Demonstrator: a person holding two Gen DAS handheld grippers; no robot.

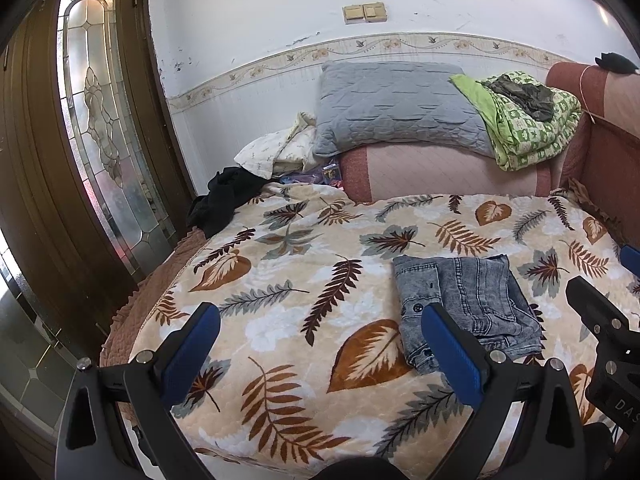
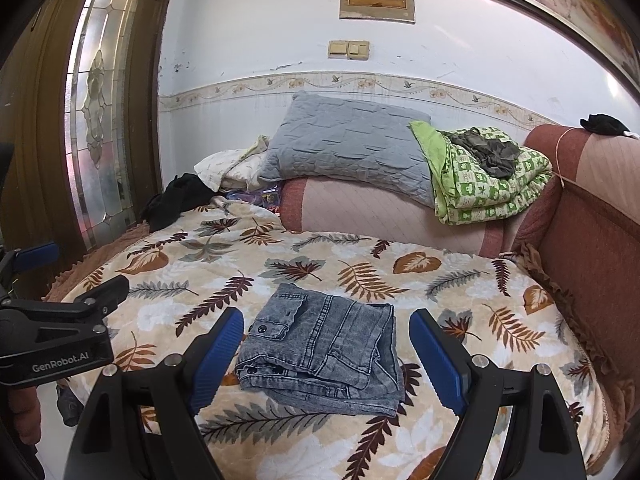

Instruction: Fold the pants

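Bedroom corner, daylight through a brown wooden door with a leaded frosted-glass panel [image 1: 100, 120] at far left of both views. Leaf-patterned cream quilted bedspread [image 1: 288, 280] covers the bed and serves as the work surface.

Left to right along the back: crumpled black garment [image 1: 228, 196] at the bed's edge, white printed cloth bundle [image 1: 276, 148], grey quilted pillow [image 1: 396, 108] leaning on the wall, folded green-and-white patterned blanket [image 1: 528, 128] with a dark rag on top, then a pink-and-maroon padded headboard [image 2: 592, 208] at right. Wall is white with a floral border strip and two beige switches.

Task status: grey washed-denim pants [image 2: 324, 352] lie on the bedspread as a compact, roughly square stack, several layers showing at the near edge, button flap up. Folding looks essentially done; at most a squaring of the slightly uneven lower right corner remains.

Left gripper [image 1: 320, 344]: blue pads spread wide, nothing between them, hanging over bare bedspread just left of the pants; its right finger overlaps the pants' edge in the left wrist view, contact not certain.

Right gripper [image 2: 326, 352]: jaws wide, straddling the pants in view, pads clear of the cloth, holding nothing.
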